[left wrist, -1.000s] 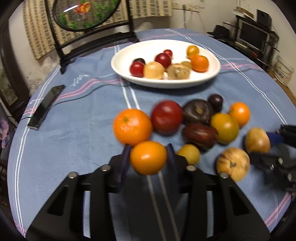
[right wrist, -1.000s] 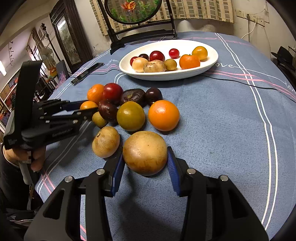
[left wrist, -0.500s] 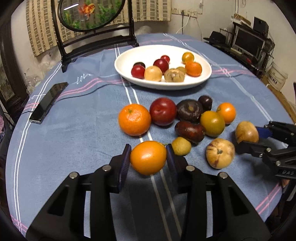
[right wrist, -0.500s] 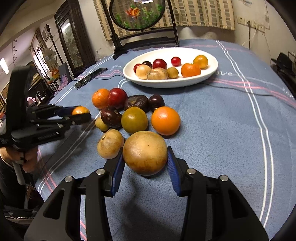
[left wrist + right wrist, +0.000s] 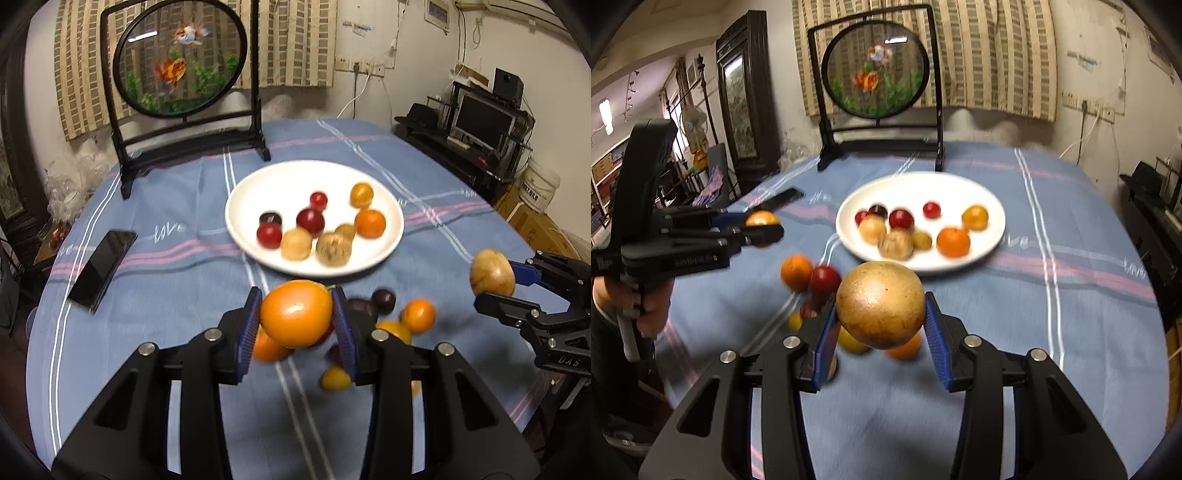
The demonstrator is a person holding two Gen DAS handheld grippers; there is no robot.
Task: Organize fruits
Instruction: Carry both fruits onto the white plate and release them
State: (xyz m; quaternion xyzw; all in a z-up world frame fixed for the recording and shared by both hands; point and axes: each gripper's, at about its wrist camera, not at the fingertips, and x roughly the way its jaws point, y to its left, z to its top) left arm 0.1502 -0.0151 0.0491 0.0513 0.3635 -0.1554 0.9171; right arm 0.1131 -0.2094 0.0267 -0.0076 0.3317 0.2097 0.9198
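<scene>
Left black two-finger gripper (image 5: 297, 325) with blue ribbed pads (image 5: 247, 326): jaws closed on a smooth orange fruit (image 5: 295, 314), held clear of the table surface and pointing forward. Right black two-finger gripper (image 5: 881, 332) with blue ribbed pads (image 5: 936, 345): jaws closed on a round tan-brown fruit (image 5: 881, 304), likewise raised. In the right wrist view, the person's left hand (image 5: 646, 306) is wrapped around the left gripper's handle. The two grippers are held side by side, well apart.
</scene>
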